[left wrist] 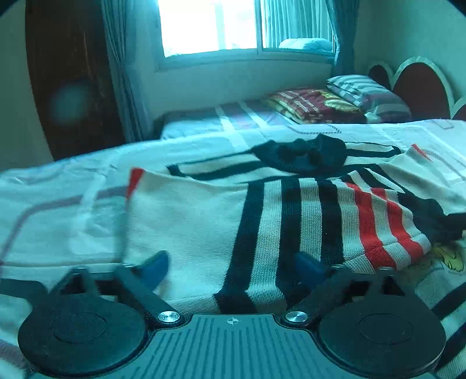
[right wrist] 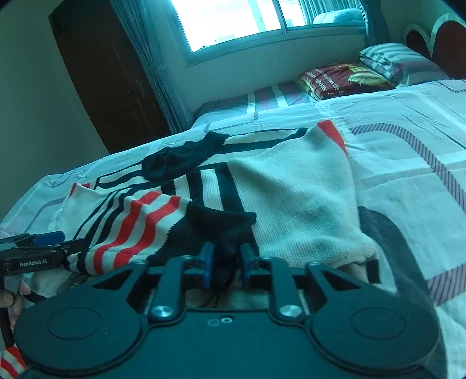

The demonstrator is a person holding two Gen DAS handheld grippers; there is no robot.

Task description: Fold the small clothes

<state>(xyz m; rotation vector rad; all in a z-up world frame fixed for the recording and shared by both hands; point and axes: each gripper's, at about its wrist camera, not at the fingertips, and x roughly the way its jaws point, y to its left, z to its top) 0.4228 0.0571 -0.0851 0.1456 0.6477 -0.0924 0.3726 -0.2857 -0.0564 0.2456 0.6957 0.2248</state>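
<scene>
Left wrist view: the left gripper (left wrist: 233, 266) stands wide open over the striped sweater (left wrist: 204, 221), spread on the bed (left wrist: 58, 204), gripping nothing. Right wrist view: the right gripper (right wrist: 224, 263), partly open, straddles the sweater's black cuff (right wrist: 221, 233), pads seemingly clear

Both wrist views look low, close across the striped sweater (left wrist: 204, 210) toward the window (right wrist: 233, 23).

"GenRobot.AI" — white lettering on the left claw's (right wrist: 48, 237) black body.
</scene>
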